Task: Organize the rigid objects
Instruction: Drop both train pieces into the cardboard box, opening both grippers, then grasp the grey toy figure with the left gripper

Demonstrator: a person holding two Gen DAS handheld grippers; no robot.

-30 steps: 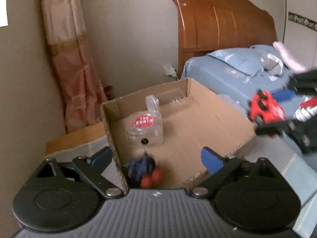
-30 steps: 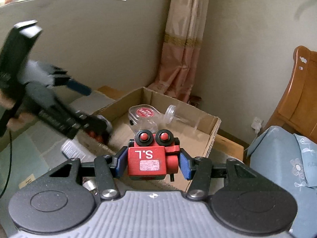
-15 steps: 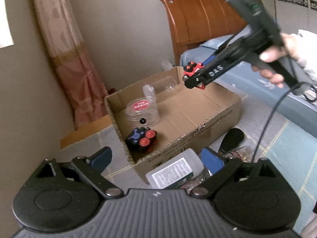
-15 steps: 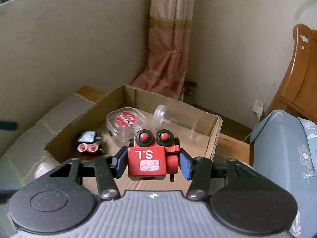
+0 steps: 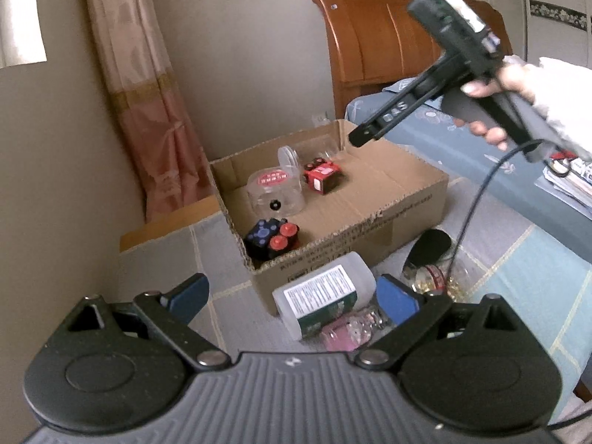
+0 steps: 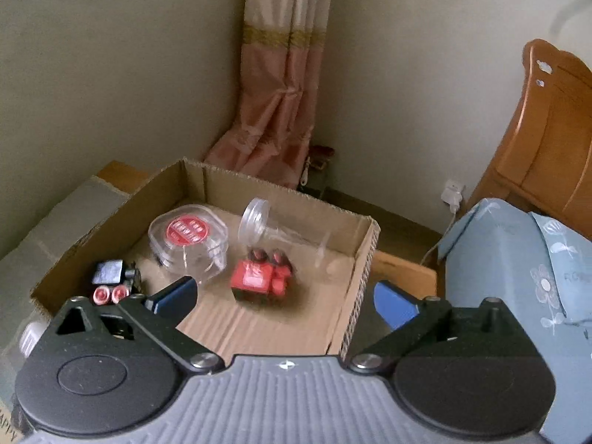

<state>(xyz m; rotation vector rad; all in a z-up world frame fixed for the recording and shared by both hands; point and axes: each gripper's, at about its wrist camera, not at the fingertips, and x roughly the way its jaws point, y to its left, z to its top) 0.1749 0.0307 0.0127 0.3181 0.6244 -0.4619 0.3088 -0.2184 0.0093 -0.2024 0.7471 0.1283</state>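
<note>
An open cardboard box (image 5: 403, 199) (image 6: 355, 281) stands on the floor. In it lie a red toy robot (image 5: 322, 177) (image 6: 263, 276), a dark blue toy robot (image 5: 272, 238) (image 6: 113, 282), a clear tub with a red label (image 5: 275, 189) (image 6: 188, 238) and a clear jar on its side (image 6: 281, 229). My right gripper (image 6: 283, 298) is open and empty above the box; it also shows in the left wrist view (image 5: 360, 135). My left gripper (image 5: 292, 296) is open and empty, above a white bottle (image 5: 325, 296) lying outside the box.
Beside the white bottle lie a pink item (image 5: 346, 333), a clear bag of small things (image 5: 433, 277) and a black oval object (image 5: 431, 246). A bed with blue bedding (image 6: 525, 270) and a wooden headboard (image 5: 381, 37) stands to the right. A pink curtain (image 6: 281, 85) hangs behind the box.
My right gripper has opened and let go of the red robot, which now lies in the box. My left gripper has drawn back and up from the box.
</note>
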